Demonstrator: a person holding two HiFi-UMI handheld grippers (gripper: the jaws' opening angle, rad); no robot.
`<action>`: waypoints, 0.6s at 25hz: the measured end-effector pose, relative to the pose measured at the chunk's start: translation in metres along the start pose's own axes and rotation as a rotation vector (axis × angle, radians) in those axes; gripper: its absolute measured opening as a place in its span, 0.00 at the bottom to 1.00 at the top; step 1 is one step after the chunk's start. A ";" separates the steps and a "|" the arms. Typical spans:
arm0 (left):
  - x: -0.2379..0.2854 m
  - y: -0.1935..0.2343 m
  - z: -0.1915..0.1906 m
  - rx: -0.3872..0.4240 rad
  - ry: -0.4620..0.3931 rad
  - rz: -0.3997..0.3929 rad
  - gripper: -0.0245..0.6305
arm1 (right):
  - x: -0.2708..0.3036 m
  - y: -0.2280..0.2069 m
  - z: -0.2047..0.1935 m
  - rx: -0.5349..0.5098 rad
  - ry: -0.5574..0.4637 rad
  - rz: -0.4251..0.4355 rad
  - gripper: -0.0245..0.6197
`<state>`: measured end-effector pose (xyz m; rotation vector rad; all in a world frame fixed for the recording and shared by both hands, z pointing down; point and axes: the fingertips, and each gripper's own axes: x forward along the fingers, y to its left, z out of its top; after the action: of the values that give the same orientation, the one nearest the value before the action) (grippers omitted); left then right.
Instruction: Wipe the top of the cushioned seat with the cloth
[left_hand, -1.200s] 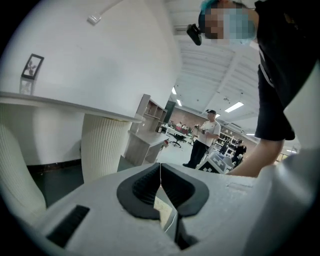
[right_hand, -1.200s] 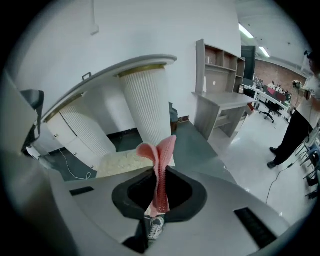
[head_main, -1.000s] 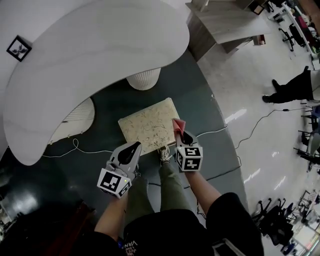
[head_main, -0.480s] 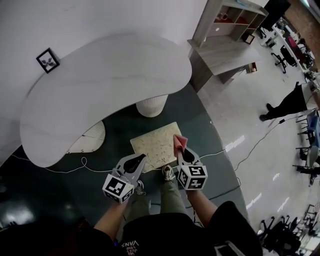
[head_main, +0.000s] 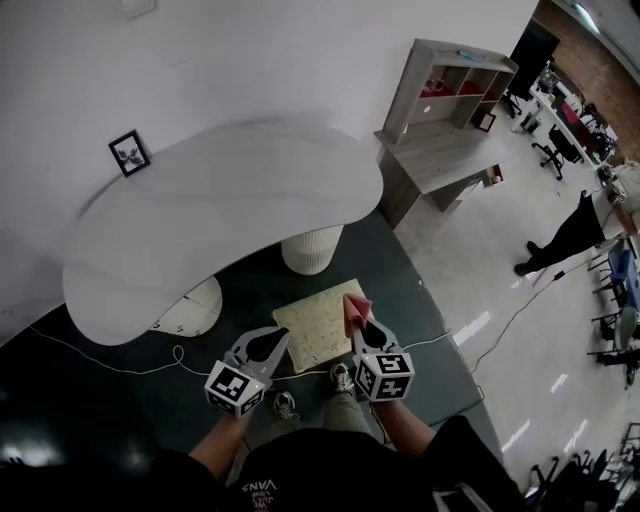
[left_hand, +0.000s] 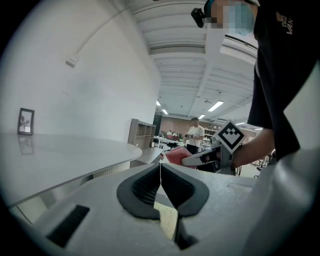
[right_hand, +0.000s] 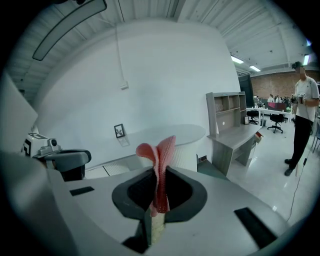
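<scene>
The cushioned seat is a cream square with a dark scribble pattern, low on the dark floor mat in front of the person's feet. My right gripper hangs above the seat's right edge, shut on the pink cloth, which sticks up from the jaws. The right gripper view shows the cloth pinched upright between the dark pads. My left gripper hovers over the seat's left front corner, shut with nothing in it; in the left gripper view its pads meet. The right gripper with the cloth also shows there.
A large white curved table on a ribbed pedestal stands just beyond the seat. A grey desk with shelves is at the right. A white cable runs over the floor. A person stands far right. My shoes are below the seat.
The head view has tilted up and back, so the seat looks smaller and lower in the picture. Both grippers keep their places over the seat, the cloth still gripped.
</scene>
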<state>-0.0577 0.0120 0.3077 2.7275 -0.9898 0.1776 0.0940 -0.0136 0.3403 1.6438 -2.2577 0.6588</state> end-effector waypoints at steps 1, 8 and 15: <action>-0.006 0.002 0.003 0.003 -0.004 0.007 0.07 | -0.004 0.005 0.004 -0.003 -0.011 0.004 0.08; -0.037 0.011 0.018 0.046 -0.018 0.011 0.07 | -0.029 0.033 0.015 0.003 -0.056 0.014 0.08; -0.052 0.012 0.040 0.105 -0.046 -0.017 0.07 | -0.049 0.056 0.022 0.020 -0.099 0.023 0.08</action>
<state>-0.1036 0.0247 0.2609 2.8458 -0.9959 0.1692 0.0580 0.0296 0.2873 1.6975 -2.3489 0.6203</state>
